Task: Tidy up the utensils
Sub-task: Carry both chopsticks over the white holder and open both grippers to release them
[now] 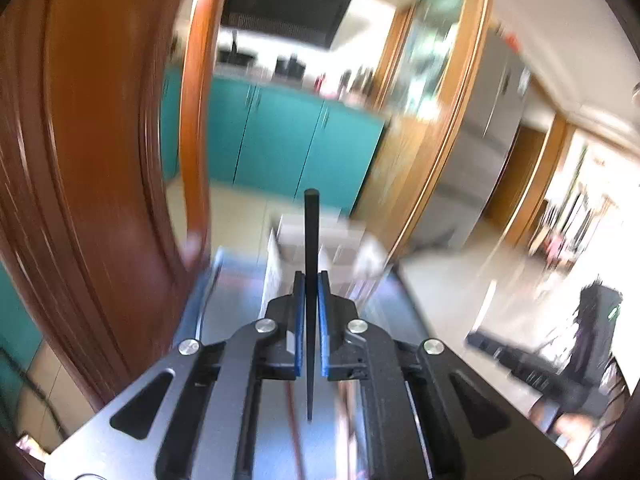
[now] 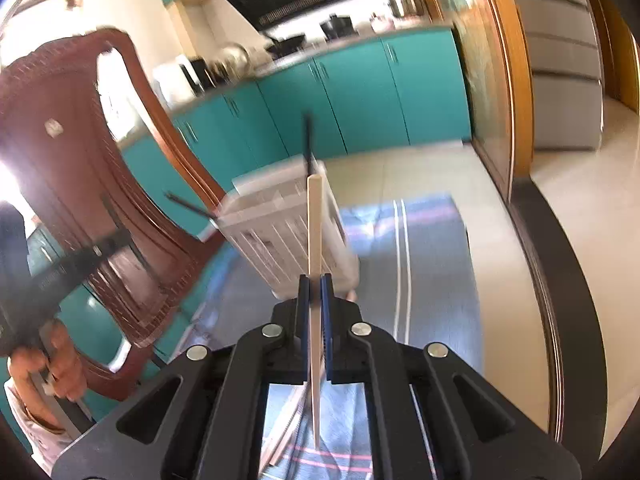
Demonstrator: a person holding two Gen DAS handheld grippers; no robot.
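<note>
- Black chopstick [image 1: 311, 280] stands clamped between the blue pads of the left gripper [image 1: 311, 280] in the left wrist view, its blunt end pointing ahead and its thin tip back toward the camera.
- One white slotted rack [image 1: 320, 240] sits blurred just beyond the jaws on a blue striped cloth [image 1: 232, 296]; a brown wooden chair [image 1: 80, 160] fills the left side.
- Right wrist view alone shows the right gripper [image 2: 315, 284] closed on one pale chopstick [image 2: 315, 220].
- Ahead of these jaws the rack [image 2: 280, 232] holds one black stick upright; more pale chopsticks [image 2: 286, 428] lie on the cloth [image 2: 420, 260] beneath.
- Far left, a hand [image 2: 48, 364] grips the other tool beside the chair [image 2: 60, 140].
</note>
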